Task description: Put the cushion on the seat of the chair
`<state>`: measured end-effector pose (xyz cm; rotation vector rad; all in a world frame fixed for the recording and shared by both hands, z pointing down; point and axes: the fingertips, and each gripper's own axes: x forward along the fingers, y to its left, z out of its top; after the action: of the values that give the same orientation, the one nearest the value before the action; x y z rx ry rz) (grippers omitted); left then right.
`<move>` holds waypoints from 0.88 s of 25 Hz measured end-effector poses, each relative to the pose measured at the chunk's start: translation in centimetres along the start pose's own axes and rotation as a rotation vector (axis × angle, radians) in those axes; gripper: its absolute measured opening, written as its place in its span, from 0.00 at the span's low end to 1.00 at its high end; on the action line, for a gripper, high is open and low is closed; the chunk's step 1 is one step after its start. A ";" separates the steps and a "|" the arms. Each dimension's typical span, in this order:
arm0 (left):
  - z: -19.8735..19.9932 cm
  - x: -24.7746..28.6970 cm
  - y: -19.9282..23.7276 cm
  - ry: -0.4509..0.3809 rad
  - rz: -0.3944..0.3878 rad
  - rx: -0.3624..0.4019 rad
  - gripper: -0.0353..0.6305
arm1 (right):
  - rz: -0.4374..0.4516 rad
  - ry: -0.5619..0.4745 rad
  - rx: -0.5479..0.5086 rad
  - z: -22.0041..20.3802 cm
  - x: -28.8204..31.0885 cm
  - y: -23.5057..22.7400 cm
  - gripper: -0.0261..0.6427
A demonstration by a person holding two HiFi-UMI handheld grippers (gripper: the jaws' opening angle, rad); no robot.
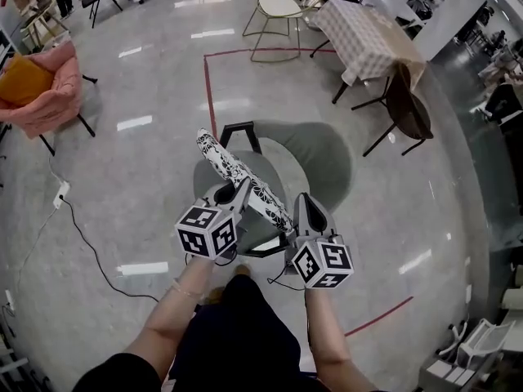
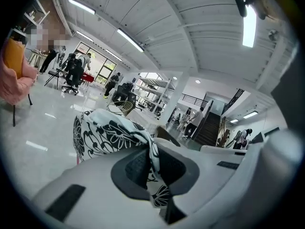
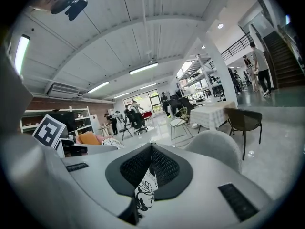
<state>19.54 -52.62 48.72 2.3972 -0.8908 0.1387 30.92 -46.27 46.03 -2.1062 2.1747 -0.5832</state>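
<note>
The big room is bright. Long white ceiling lamps (image 2: 129,40) shine down, and daylight comes in through tall windows (image 2: 95,61) far off. One near lamp (image 2: 250,25) is just a white blot. The shiny pale grey floor (image 1: 147,96) shows white patches of glare. Shadows are soft and faint. All three pictures bend round at the edges, with black corners. The black-and-white flowered cushion (image 2: 102,132) looks sharp, but the grey left gripper (image 2: 150,151) close to the camera looks a bit fuzzy.

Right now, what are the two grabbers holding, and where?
Both pinch the black-and-white cushion by fabric at its edge: left gripper partway along, right gripper at the near end.
</note>
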 end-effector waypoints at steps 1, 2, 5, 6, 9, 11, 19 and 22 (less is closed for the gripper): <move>-0.2 0.8 -0.1 0.008 -0.004 0.002 0.10 | -0.004 0.001 0.002 0.0 0.3 -0.6 0.03; -0.4 1.6 -0.2 0.015 -0.008 0.003 0.10 | -0.008 0.003 0.004 0.0 0.7 -1.1 0.03; -1.0 3.7 -0.5 0.035 -0.022 0.000 0.10 | -0.022 0.009 0.010 -0.2 1.5 -2.8 0.03; -1.2 4.4 -0.6 0.042 -0.027 0.000 0.10 | -0.027 0.011 0.014 -0.2 1.7 -3.3 0.03; -1.8 6.4 -1.0 0.061 -0.046 0.005 0.10 | -0.042 0.010 0.026 -0.4 2.4 -4.7 0.03; -2.1 7.6 -1.4 0.073 -0.062 0.009 0.10 | -0.051 0.010 0.032 -0.5 2.6 -5.5 0.03; -4.3 11.1 -2.6 0.098 -0.109 0.005 0.10 | -0.082 0.034 0.051 -1.8 2.3 -7.9 0.03; -7.2 12.0 -1.1 0.146 -0.084 -0.008 0.10 | -0.083 0.065 0.055 -3.6 2.9 -8.4 0.03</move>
<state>30.21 -54.79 57.58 2.3786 -0.7215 0.2730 37.61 -48.25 52.61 -2.1875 2.0863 -0.7189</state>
